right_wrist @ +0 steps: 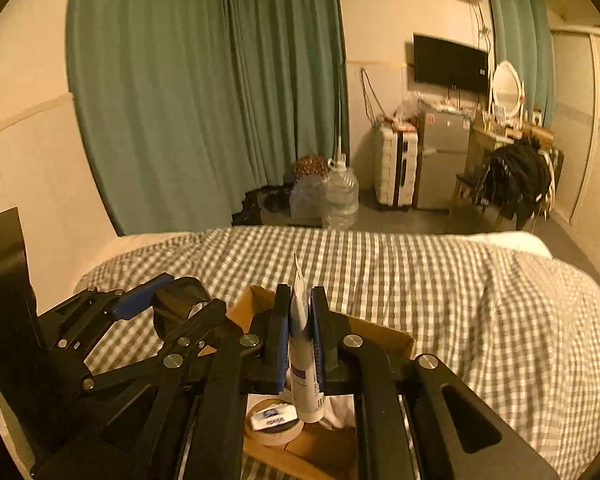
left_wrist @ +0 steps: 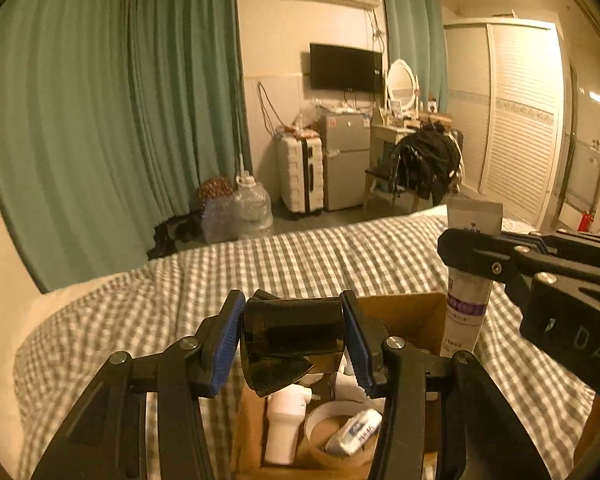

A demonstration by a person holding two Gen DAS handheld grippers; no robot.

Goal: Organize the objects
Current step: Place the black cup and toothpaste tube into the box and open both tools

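Observation:
My left gripper (left_wrist: 294, 334) is shut on a dark translucent cup (left_wrist: 288, 344), held tilted above an open cardboard box (left_wrist: 404, 312) on the checked bed. It also shows in the right wrist view (right_wrist: 172, 304). My right gripper (right_wrist: 300, 332) is shut on a white tube with a purple label (right_wrist: 304, 376), held upright over the same box (right_wrist: 380, 336). The tube also shows in the left wrist view (left_wrist: 466, 300). Inside the box lie a white bottle (left_wrist: 282, 424), a tape roll (left_wrist: 332, 432) and a small white-blue tube (left_wrist: 354, 432).
The checked bedspread (right_wrist: 440, 288) stretches around the box. Beyond the bed are green curtains (left_wrist: 120, 120), water jugs (left_wrist: 244, 212), a suitcase (left_wrist: 302, 176), a small fridge (left_wrist: 346, 160) and a chair with black clothes (left_wrist: 424, 164).

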